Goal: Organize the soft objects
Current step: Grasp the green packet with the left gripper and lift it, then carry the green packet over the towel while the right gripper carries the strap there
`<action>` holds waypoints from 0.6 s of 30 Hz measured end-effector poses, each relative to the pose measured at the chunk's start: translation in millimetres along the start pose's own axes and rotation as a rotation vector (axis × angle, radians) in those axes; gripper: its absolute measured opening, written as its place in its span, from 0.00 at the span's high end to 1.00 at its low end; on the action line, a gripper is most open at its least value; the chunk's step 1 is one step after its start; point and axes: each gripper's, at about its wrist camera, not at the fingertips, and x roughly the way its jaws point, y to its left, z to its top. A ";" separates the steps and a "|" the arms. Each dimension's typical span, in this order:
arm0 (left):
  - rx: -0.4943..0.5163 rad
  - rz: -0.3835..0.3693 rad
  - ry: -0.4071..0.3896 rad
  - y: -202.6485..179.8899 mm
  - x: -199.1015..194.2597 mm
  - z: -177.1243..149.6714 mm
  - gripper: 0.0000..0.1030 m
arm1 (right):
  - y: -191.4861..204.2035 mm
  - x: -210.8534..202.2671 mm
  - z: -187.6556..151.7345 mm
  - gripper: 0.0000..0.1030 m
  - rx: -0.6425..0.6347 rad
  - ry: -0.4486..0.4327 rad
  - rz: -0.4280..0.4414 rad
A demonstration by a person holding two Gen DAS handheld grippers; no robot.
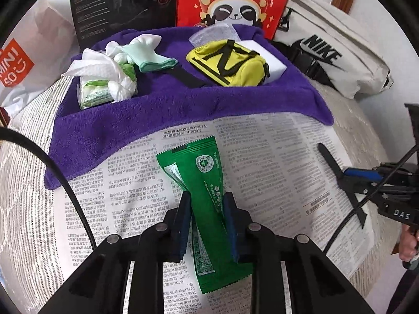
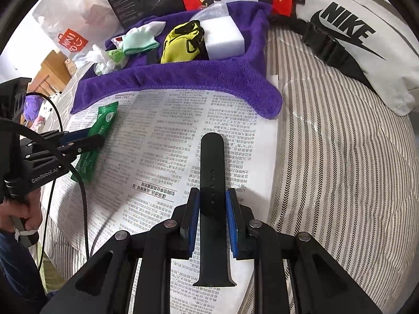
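A striped bed cover (image 2: 327, 157) carries a spread newspaper (image 1: 275, 157), with a purple towel (image 1: 183, 104) behind it; the left gripper (image 1: 207, 201) is clamped on a green sachet (image 1: 199, 172) over the newspaper; the right gripper (image 2: 212, 198) pinches a black watch strap (image 2: 212, 162).

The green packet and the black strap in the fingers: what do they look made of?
Green packet: thin printed plastic film, likely, slightly glossy; it has zigzag-cut ends and creases where it is pinched. Black strap: matte rubber or silicone by its look, smooth, with a row of punched holes like a watch band.
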 end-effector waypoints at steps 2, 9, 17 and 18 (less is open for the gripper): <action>-0.005 -0.022 -0.006 3.8 -3.8 0.8 0.77 | 0.5 -2.1 1.8 0.81 0.000 -0.005 -0.003; -0.013 -0.047 -0.027 19.2 -15.2 9.2 0.77 | 6.4 -12.5 16.7 0.81 0.001 -0.035 -0.003; -0.007 -0.060 -0.065 33.1 -33.3 25.4 0.77 | 23.5 -23.2 44.1 0.81 -0.031 -0.072 0.019; -0.002 -0.058 -0.070 34.2 -35.7 29.1 0.77 | 26.1 -22.7 47.8 0.81 -0.033 -0.075 0.024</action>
